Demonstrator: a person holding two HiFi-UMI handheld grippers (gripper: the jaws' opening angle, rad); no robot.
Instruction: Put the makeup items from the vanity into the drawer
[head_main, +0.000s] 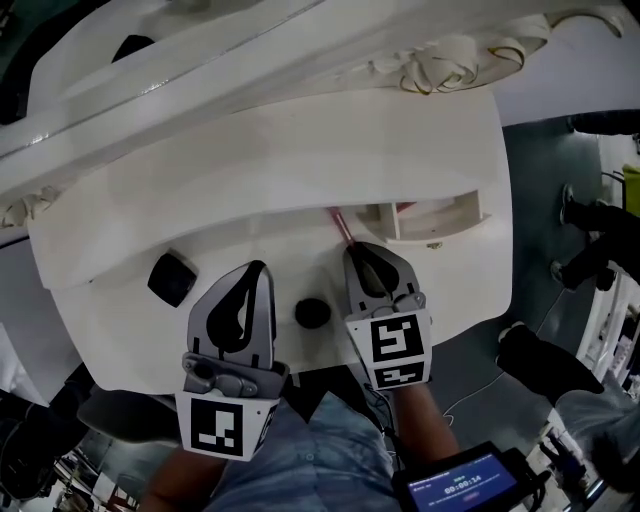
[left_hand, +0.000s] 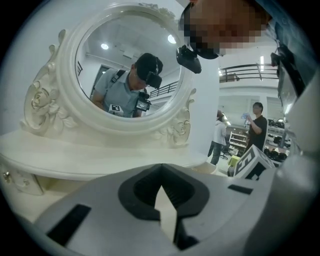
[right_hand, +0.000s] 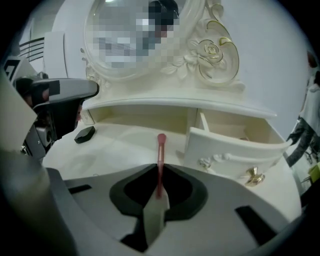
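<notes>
My right gripper (head_main: 357, 250) is shut on the lower end of a thin pink makeup brush (head_main: 341, 225). The brush (right_hand: 160, 155) sticks out ahead of the jaws (right_hand: 159, 192) over the white vanity top (head_main: 280, 170), just left of the open drawer (head_main: 440, 222). The drawer's front panel (right_hand: 225, 150) carries a gold knob. My left gripper (head_main: 258, 268) hovers over the vanity's front edge, shut (left_hand: 161, 187) with nothing between its fingers. A black faceted compact (head_main: 172, 277) lies to its left, and a round black item (head_main: 312, 313) sits between the two grippers.
The ornate oval mirror (left_hand: 125, 75) rises behind the tabletop with a shelf beneath it. The compact (right_hand: 84, 134) also shows in the right gripper view, near the left gripper's body (right_hand: 55, 100). A dark device with a lit screen (head_main: 462, 485) sits at bottom right.
</notes>
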